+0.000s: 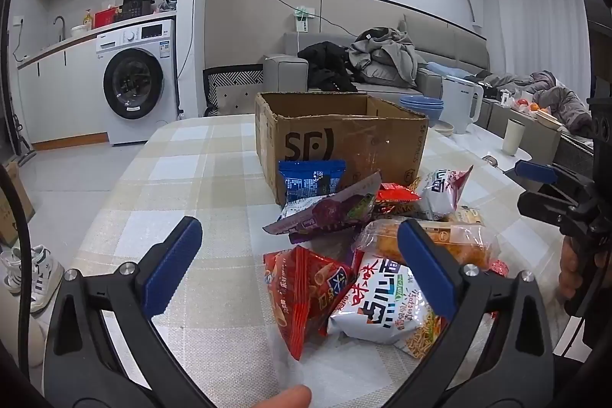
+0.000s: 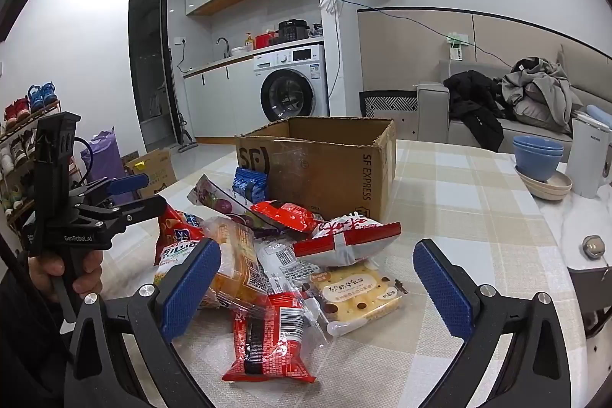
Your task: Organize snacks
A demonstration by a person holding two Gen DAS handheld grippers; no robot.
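Note:
A pile of snack packets lies on the checked tablecloth in front of an open cardboard box. In the left wrist view my left gripper stands open just above a red chip bag and a white noodle packet, touching neither. A blue packet and a purple one lean near the box. In the right wrist view my right gripper is open over a red packet, a cake packet and an orange bread bag. Nothing is held.
Blue bowls on beige plates, a white kettle and a small round object stand at the table's right side. A cup sits further back. Behind are a washing machine, a sofa with clothes and a shoe rack.

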